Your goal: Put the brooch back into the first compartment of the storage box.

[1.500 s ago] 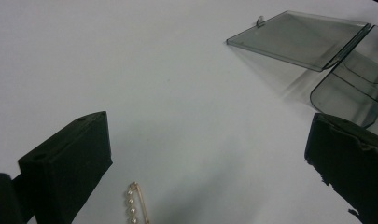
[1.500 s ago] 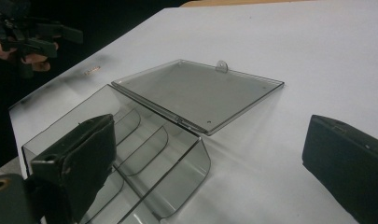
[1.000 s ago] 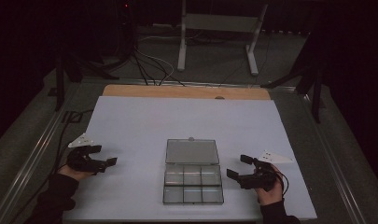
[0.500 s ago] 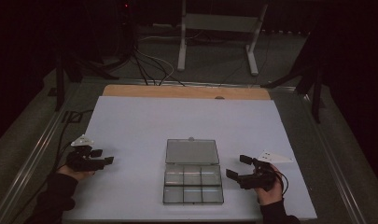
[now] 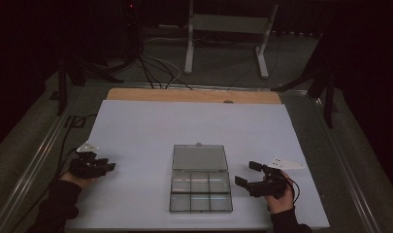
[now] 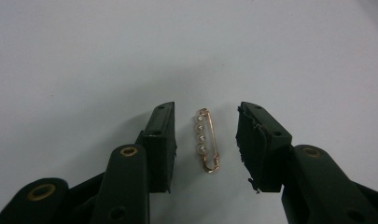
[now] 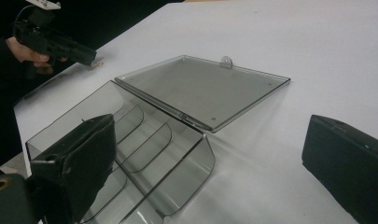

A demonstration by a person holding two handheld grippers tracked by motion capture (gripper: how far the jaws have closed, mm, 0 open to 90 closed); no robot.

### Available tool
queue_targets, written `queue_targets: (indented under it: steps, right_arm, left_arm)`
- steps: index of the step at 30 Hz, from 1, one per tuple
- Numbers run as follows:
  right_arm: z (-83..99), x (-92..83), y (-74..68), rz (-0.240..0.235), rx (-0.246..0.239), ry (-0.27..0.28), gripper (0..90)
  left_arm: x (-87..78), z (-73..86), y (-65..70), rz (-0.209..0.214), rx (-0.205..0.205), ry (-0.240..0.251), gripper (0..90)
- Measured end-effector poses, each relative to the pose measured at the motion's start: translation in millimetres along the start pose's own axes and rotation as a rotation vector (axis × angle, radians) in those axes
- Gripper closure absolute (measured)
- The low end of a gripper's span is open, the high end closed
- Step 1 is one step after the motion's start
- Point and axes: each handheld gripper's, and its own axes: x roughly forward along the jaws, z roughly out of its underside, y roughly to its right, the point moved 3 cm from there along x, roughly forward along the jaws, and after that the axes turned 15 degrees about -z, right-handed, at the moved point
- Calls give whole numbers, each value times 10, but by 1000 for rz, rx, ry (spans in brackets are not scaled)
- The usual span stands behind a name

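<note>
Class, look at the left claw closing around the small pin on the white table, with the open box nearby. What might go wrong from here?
1. The pin is thin and lies flat; the left claw, whose jaws have just been closing with the pin between them untouched, may pinch past it or flick it away.
2. One pad looks frayed, so grip may be poor.
3. The box has small compartments; a drop could miss.
</note>
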Motion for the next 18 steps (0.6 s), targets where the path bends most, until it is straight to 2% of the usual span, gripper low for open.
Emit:
queue_targets:
  steps: [3,12,18]
  right_arm:
    - [3,0,3,3,0,-2,30]
    - [3,-2,6,5,2,-1,30]
    - [6,3,8,7,3,-6,30]
  left_arm:
    - [6,2,0,3,5,-1,636]
    - [65,22,11,1,6,-25,660]
    - [73,20,6,-3,5,-21,702]
